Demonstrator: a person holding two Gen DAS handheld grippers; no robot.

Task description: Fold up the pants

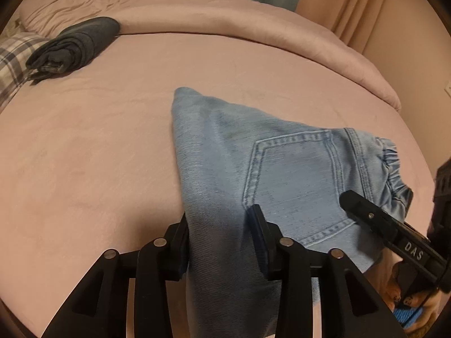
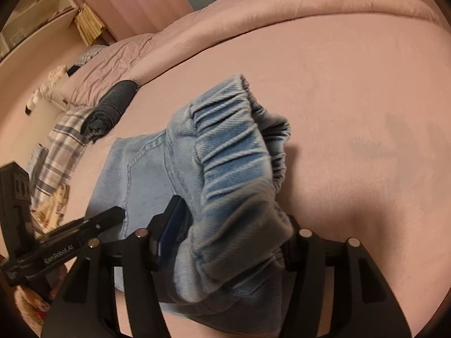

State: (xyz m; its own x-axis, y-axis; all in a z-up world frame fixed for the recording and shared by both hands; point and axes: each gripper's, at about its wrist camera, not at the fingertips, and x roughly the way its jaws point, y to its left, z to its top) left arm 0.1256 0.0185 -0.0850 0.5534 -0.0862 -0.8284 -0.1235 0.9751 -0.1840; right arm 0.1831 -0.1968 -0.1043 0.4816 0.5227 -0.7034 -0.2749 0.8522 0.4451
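The light blue pants [image 1: 253, 163] lie partly folded on the pink bed [image 1: 84, 155], near its front edge. The left gripper [image 1: 220, 225] pinches a leg fold; the right gripper [image 2: 234, 225] seems closed on the elastic waistband [image 2: 231, 146], though cloth hides 1 finger. If either grip slips, the thick denim could spring open.
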